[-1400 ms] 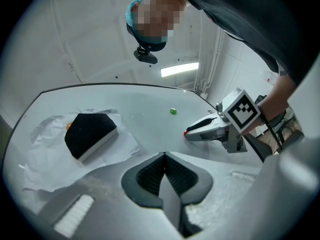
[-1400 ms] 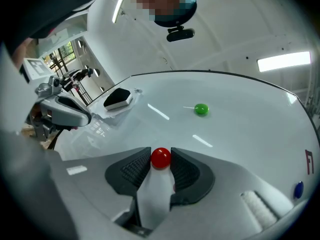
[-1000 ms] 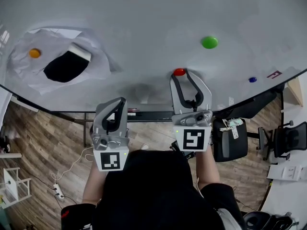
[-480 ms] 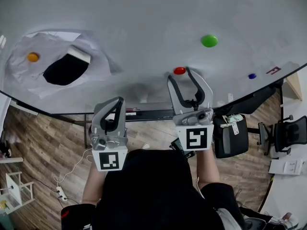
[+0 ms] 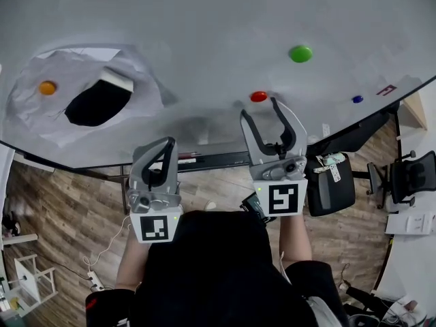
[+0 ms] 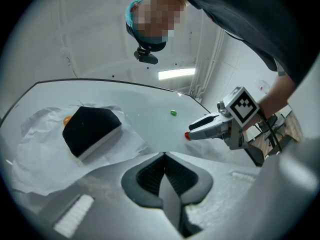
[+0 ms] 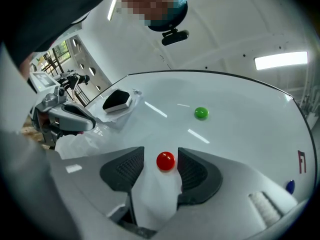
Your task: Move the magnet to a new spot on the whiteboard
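Note:
A red magnet (image 5: 258,96) sticks to the whiteboard (image 5: 204,26), low and right of centre. My right gripper (image 5: 259,107) is open and its jaws have just been opening. In the right gripper view the red magnet (image 7: 165,160) lies between the pads, which stand apart from it on both sides. My left gripper (image 5: 168,143) is shut on nothing and hangs below the board's lower edge, to the left. In the left gripper view its jaws meet, and the red magnet (image 6: 187,135) shows at the right gripper's tip.
On the board are a green magnet (image 5: 300,53), a blue magnet (image 5: 357,99), an orange magnet (image 5: 47,87) and a black eraser (image 5: 99,101) on crumpled paper (image 5: 41,118). Below the board are a black bag (image 5: 330,189) and an office chair (image 5: 412,182).
The right gripper's jaws have spread wide and let go of the red magnet, which stays on the board. The left gripper has kept still.

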The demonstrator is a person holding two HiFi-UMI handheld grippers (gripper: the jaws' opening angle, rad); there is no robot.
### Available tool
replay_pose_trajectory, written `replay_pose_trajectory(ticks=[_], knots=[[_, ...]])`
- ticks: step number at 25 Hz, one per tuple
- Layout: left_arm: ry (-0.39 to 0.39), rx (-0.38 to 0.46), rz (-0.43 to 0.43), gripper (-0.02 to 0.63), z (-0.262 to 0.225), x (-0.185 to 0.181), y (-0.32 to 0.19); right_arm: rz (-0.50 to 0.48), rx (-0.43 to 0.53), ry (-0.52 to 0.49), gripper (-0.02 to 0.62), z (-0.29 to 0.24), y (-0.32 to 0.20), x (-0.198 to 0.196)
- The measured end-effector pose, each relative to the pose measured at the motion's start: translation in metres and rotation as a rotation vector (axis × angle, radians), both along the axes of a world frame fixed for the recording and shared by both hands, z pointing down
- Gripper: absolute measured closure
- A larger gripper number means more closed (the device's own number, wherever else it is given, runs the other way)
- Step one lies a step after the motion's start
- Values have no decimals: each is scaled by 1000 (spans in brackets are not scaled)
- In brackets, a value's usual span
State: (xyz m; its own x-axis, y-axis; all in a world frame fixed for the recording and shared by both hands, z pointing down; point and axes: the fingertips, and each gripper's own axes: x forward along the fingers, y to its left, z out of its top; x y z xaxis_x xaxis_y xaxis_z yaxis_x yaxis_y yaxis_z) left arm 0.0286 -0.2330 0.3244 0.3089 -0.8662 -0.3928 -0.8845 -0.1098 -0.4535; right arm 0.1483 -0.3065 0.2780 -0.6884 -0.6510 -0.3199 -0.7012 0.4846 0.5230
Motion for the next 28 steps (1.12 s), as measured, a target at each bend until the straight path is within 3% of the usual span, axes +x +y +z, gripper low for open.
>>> replay_pose_trajectory(ticks=[5, 15, 28], knots=[[-2, 0, 57, 604, -2, 0, -1, 48, -17, 18, 388, 6, 7, 5], [-8, 10, 188, 604, -8, 7, 2, 159, -14, -33, 463, 3, 33, 15], [-13, 10, 323, 604, -8, 8, 16, 227, -31, -82, 547, 13, 77, -7]])
